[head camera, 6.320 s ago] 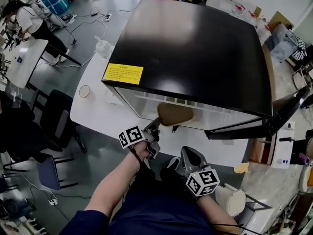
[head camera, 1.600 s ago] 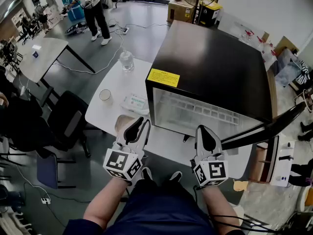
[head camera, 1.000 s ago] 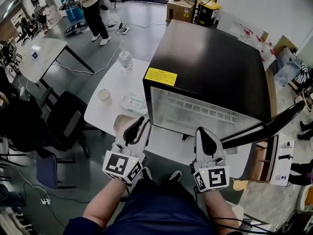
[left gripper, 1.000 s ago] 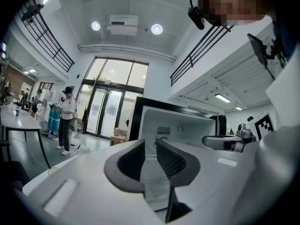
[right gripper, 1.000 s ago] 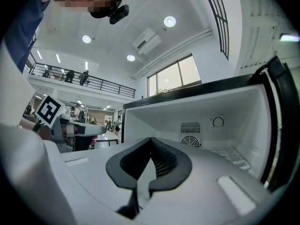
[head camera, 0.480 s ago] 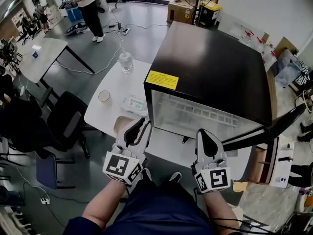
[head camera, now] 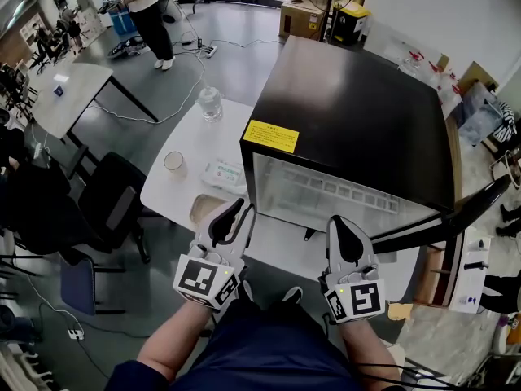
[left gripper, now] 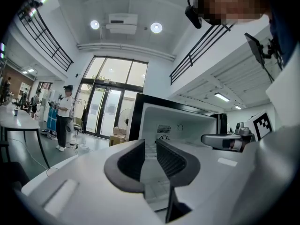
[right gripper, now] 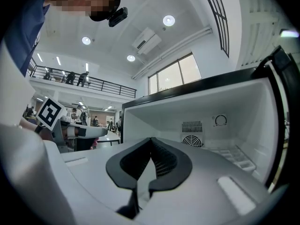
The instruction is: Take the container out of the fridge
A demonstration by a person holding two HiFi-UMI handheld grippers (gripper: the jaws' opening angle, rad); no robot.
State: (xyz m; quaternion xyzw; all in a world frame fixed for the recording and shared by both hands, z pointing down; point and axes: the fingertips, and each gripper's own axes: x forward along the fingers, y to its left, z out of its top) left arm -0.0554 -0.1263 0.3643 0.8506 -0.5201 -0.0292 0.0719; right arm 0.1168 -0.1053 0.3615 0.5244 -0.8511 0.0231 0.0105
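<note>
Holding both grippers before open fridge [head camera: 350, 112] — your left gripper [head camera: 236, 210] jaws narrowly apart, empty; right gripper [head camera: 340, 222] jaws pressed together, empty. Container [head camera: 201, 209] on worktop [head camera: 183, 137] — just beside left jaws.

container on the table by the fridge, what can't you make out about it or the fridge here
- container: head view, right part behind the left gripper; contents too small to tell.
- fridge inside: head view, the black top hides most of it; both gripper views, the jaws cover its lower part.
- yellow label: head view, print too small to read.
</note>
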